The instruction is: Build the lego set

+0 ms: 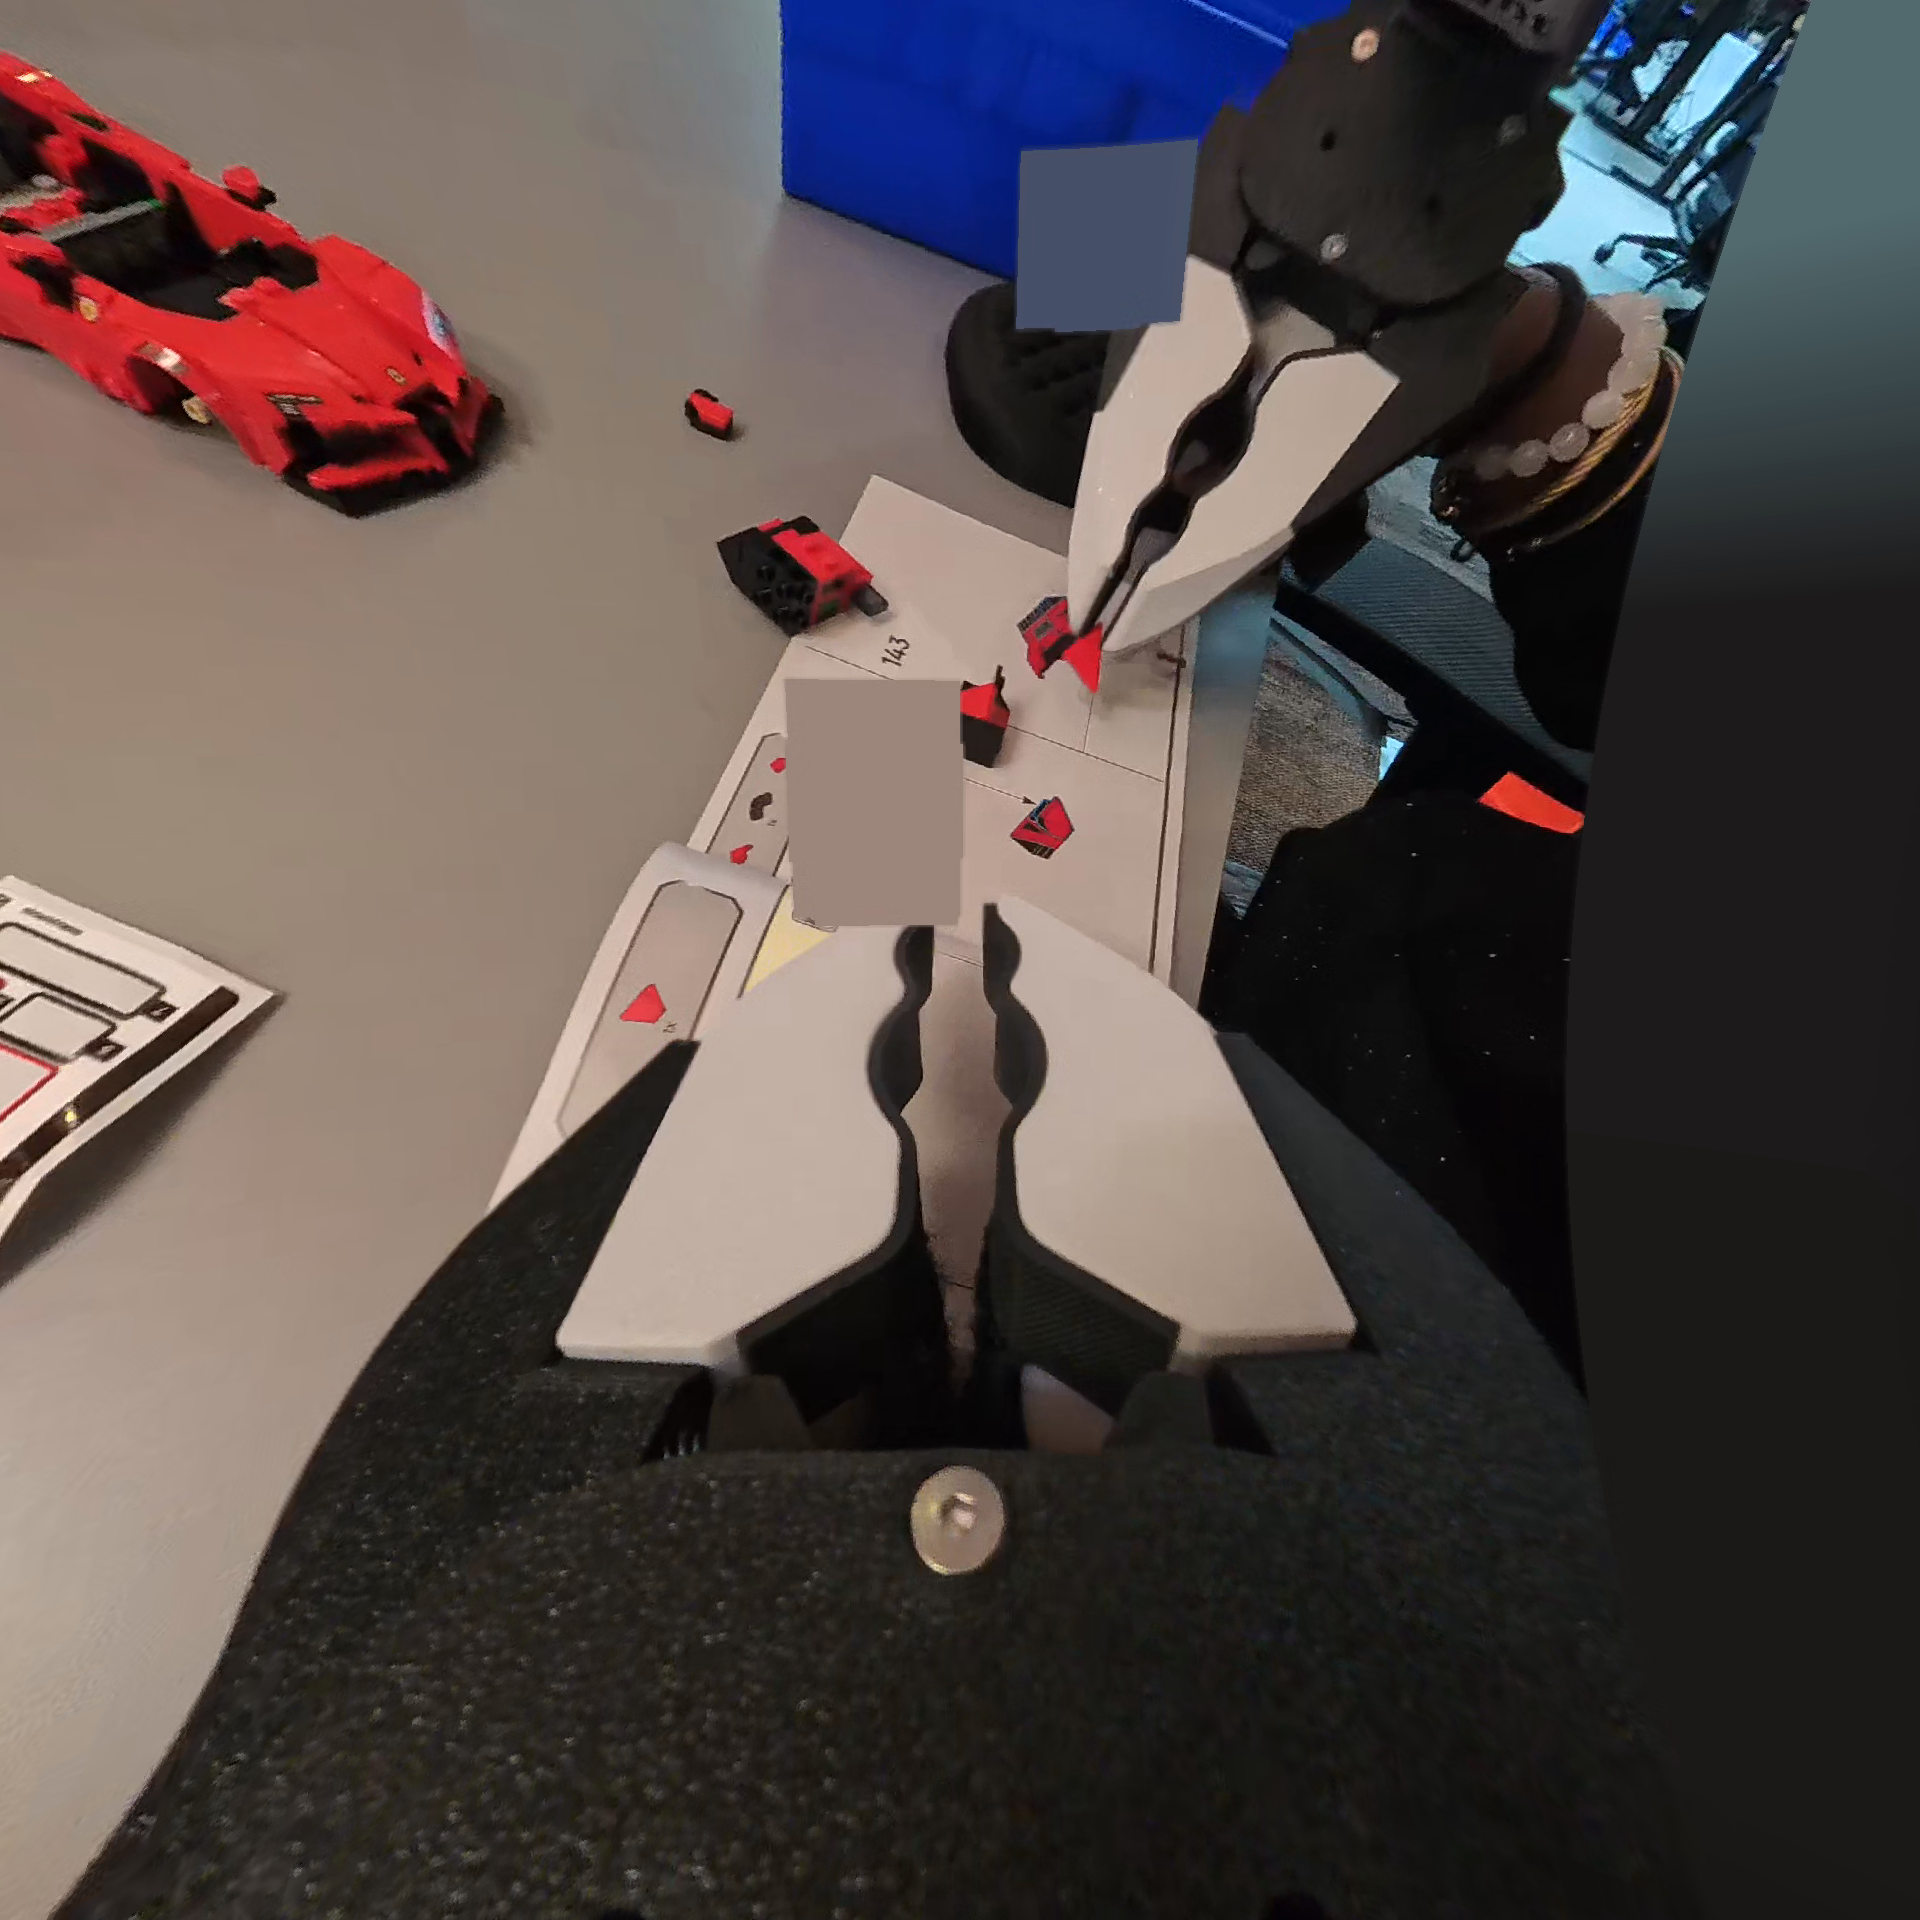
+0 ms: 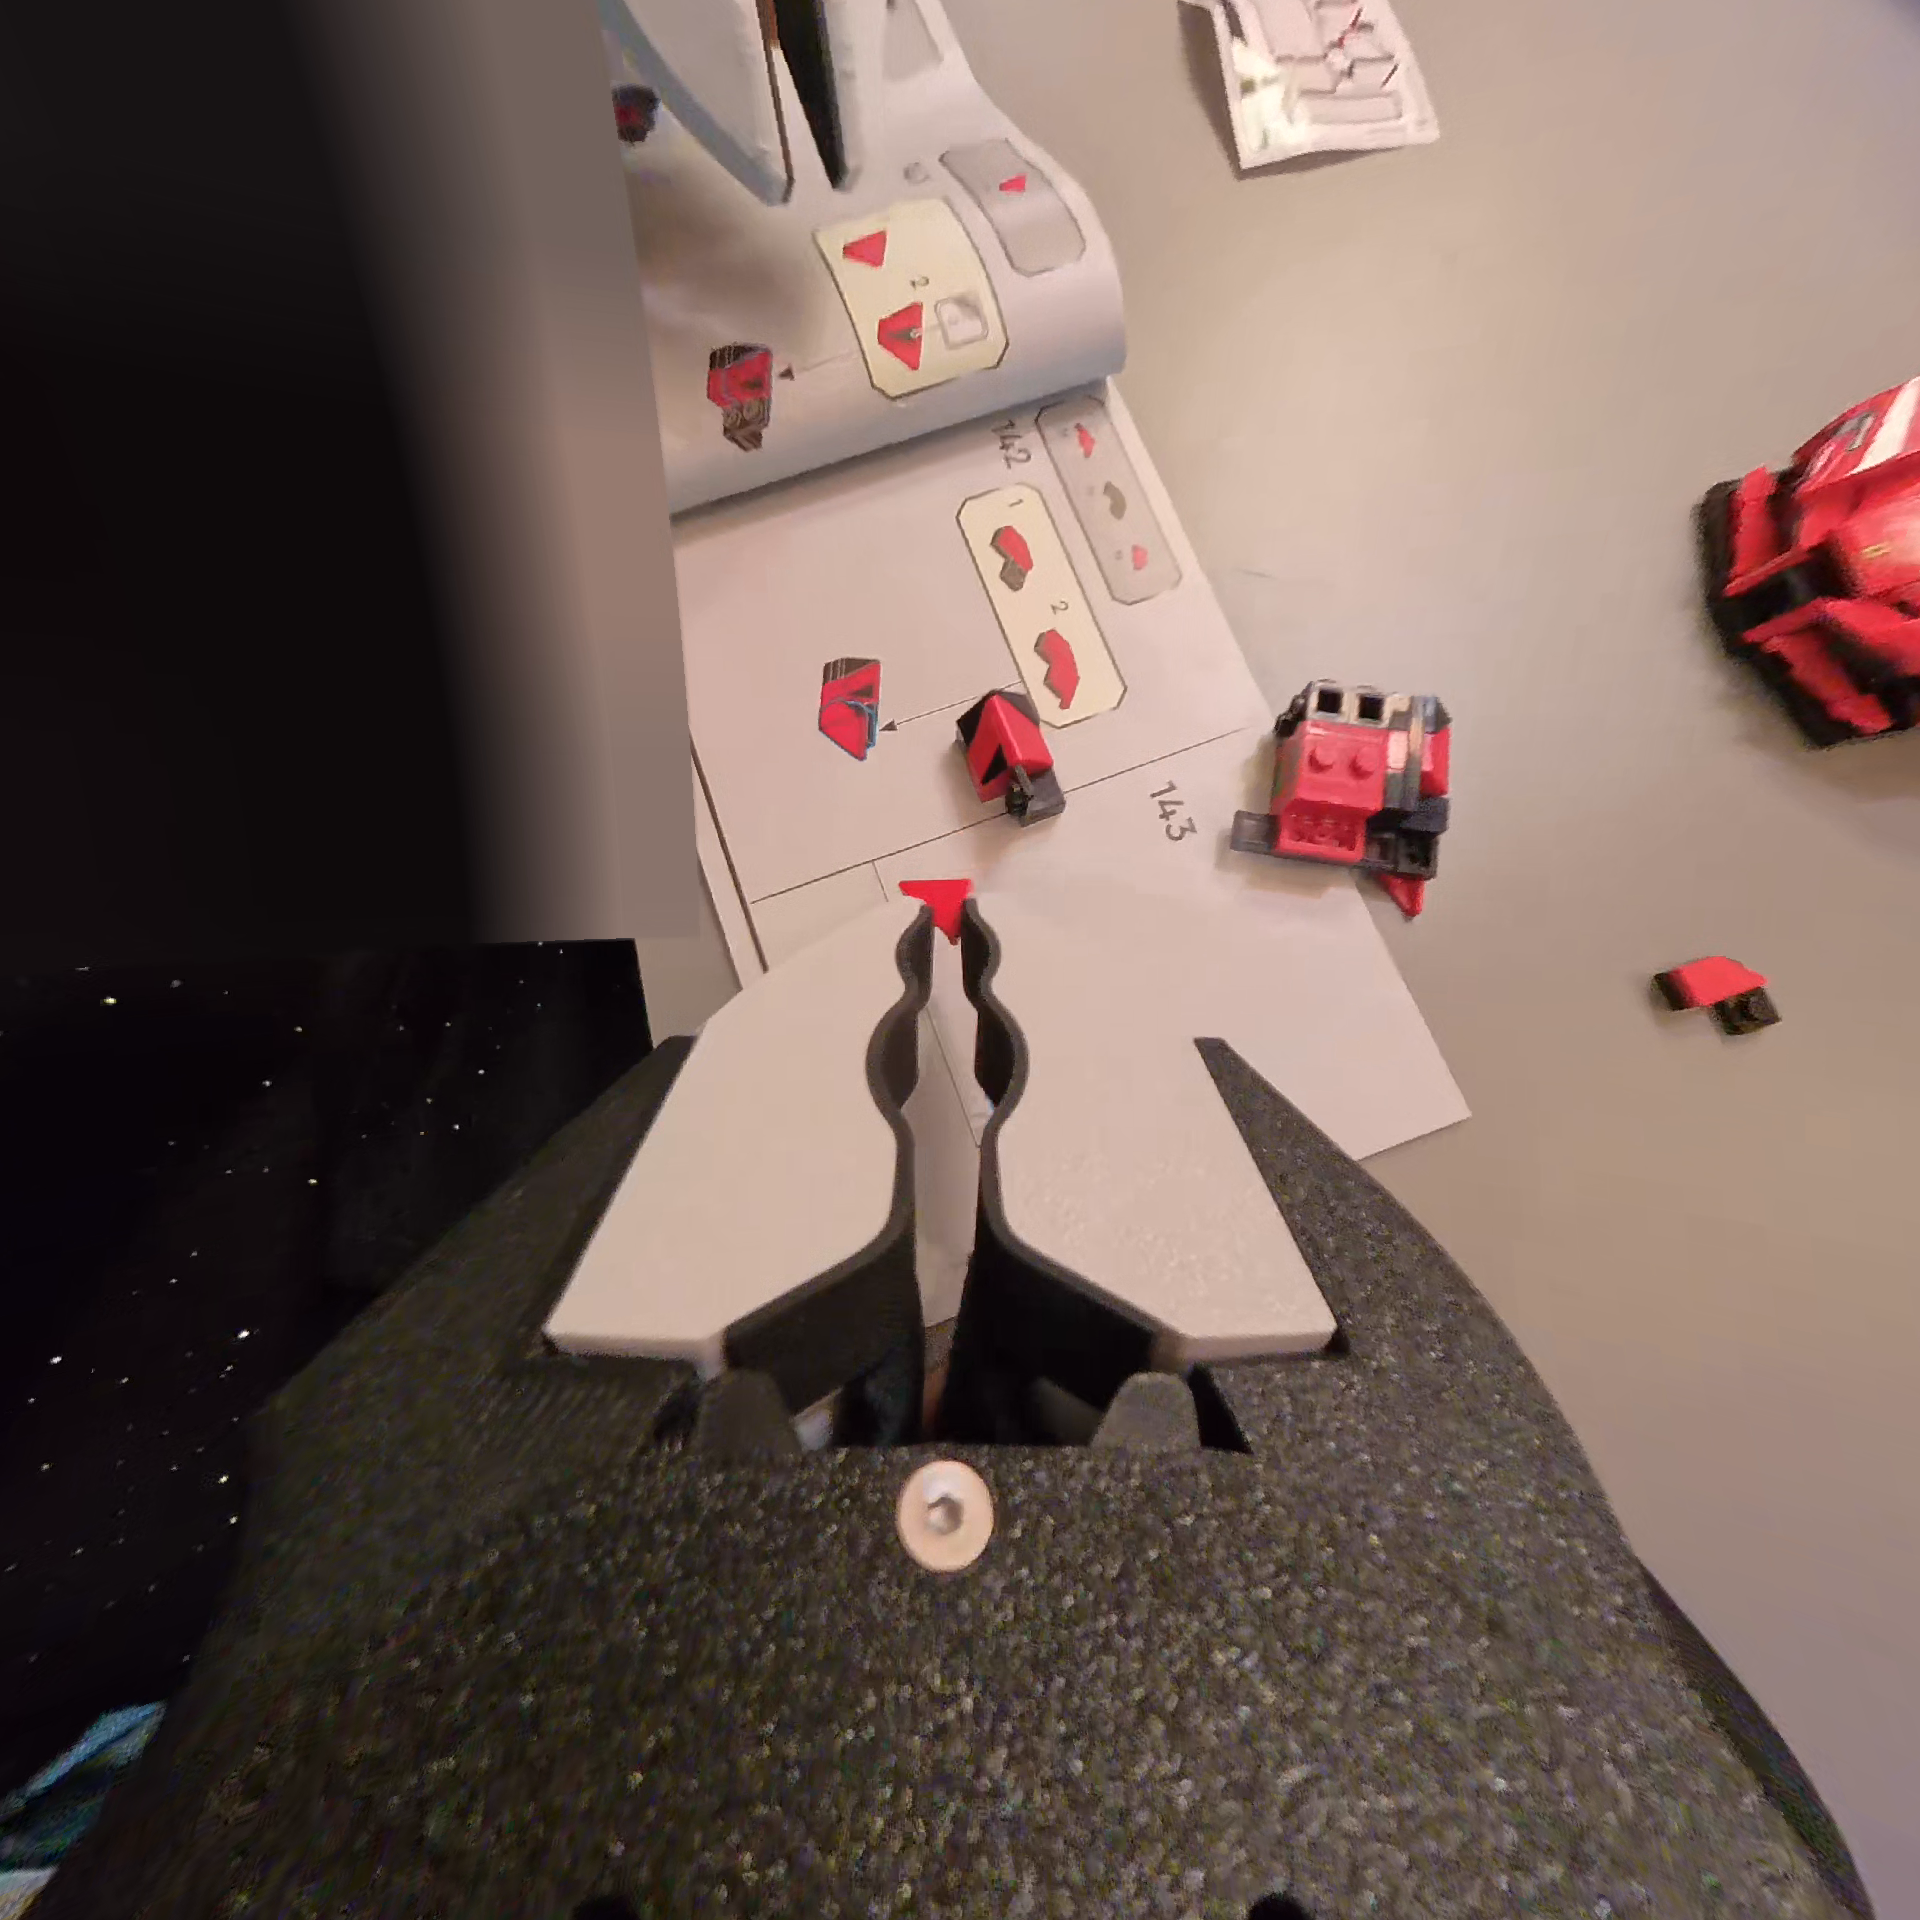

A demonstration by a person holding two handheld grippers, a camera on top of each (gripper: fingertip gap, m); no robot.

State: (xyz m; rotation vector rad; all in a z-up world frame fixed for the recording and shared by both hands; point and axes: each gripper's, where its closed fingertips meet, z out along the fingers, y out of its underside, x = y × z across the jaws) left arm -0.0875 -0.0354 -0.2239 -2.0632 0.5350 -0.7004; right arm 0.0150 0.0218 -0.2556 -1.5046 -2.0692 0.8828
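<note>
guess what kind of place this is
Probably an office or lab desk used for model building: a grey table with an open instruction booklet, a red lego car, and office chairs behind.

table (image 1: 436,727): grey
car (image 1: 208,281): 10 o'clock
booklet (image 2: 1039,935): centre
sticker sheet (image 1: 94,1029): 8 o'clock

Office or lab workspace. Indicators: plain grey desk surface (image 1: 436,748); wheeled office chairs (image 1: 1662,223) on open floor in the background; blue storage bin (image 1: 935,114) on the desk; mesh-backed chair (image 1: 1392,623) at the desk edge
</note>
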